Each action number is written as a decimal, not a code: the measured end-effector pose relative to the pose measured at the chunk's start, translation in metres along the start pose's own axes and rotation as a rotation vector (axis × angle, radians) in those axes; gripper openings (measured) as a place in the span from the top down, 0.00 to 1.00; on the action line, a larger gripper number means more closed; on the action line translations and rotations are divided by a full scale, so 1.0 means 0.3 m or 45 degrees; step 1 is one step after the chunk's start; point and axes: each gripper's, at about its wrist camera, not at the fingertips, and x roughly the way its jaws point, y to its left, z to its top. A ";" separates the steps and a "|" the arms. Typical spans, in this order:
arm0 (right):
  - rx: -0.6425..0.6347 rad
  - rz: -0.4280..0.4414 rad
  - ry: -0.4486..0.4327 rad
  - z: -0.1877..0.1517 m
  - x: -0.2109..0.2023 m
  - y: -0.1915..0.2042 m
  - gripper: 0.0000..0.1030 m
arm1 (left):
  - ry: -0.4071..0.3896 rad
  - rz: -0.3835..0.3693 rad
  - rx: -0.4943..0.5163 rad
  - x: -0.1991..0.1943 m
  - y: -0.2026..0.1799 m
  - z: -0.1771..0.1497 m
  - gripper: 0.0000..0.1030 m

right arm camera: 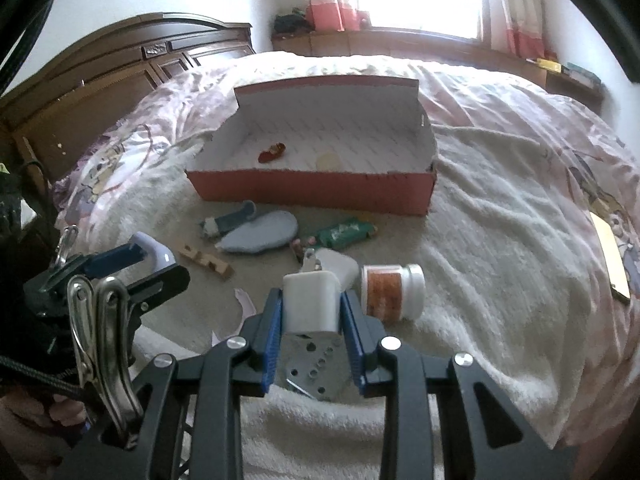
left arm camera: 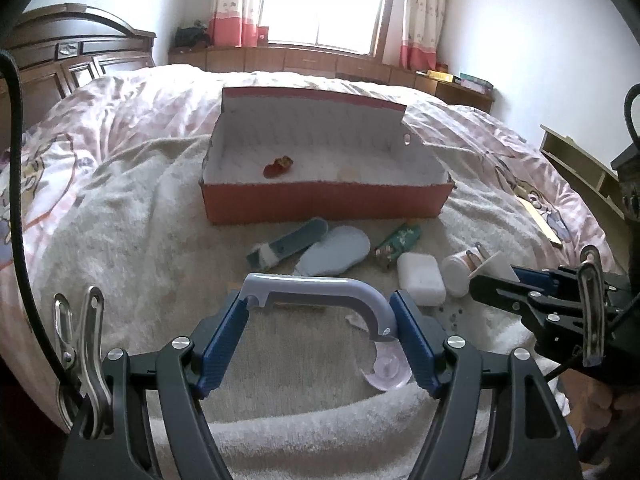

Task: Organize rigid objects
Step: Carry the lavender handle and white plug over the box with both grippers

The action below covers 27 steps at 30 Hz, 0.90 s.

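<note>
- Left gripper (left arm camera: 318, 304) clamps a pale lavender curved plastic handle with a clear suction cup (left arm camera: 320, 285), held crosswise above the cream towel (left arm camera: 160, 240).
- Right gripper (right arm camera: 311, 307) is closed on a white rectangular plastic block (right arm camera: 310, 300).
- Red open cardboard box (left arm camera: 320, 200) sits beyond, holding a small red trinket (left arm camera: 277, 166).
- White-lidded jar (right arm camera: 394, 290) lies just beside the right gripper.

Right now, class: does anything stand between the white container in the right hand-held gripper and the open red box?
Nothing blocks a lifted path. The white container is held above the bed; only low items like the green packet lie before the red box.
</note>
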 end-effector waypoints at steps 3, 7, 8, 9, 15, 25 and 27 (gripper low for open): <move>-0.010 0.015 -0.013 0.021 0.007 -0.004 0.71 | 0.003 0.010 0.009 0.006 -0.004 0.025 0.28; -0.008 0.044 -0.031 0.055 0.021 -0.020 0.71 | 0.010 0.028 0.016 0.022 -0.006 0.062 0.28; -0.007 0.051 -0.037 0.067 0.024 -0.027 0.71 | 0.011 0.035 0.018 0.027 -0.006 0.075 0.28; -0.005 0.057 -0.043 0.078 0.028 -0.034 0.71 | 0.012 0.039 0.021 0.031 -0.005 0.085 0.28; 0.030 0.083 -0.071 0.137 0.058 -0.077 0.71 | 0.033 0.051 0.040 0.066 -0.001 0.147 0.28; 0.063 0.123 -0.090 0.232 0.114 -0.135 0.71 | 0.057 0.066 0.059 0.153 0.001 0.274 0.28; 0.060 0.123 -0.100 0.259 0.121 -0.144 0.71 | 0.061 0.065 0.058 0.171 0.001 0.298 0.28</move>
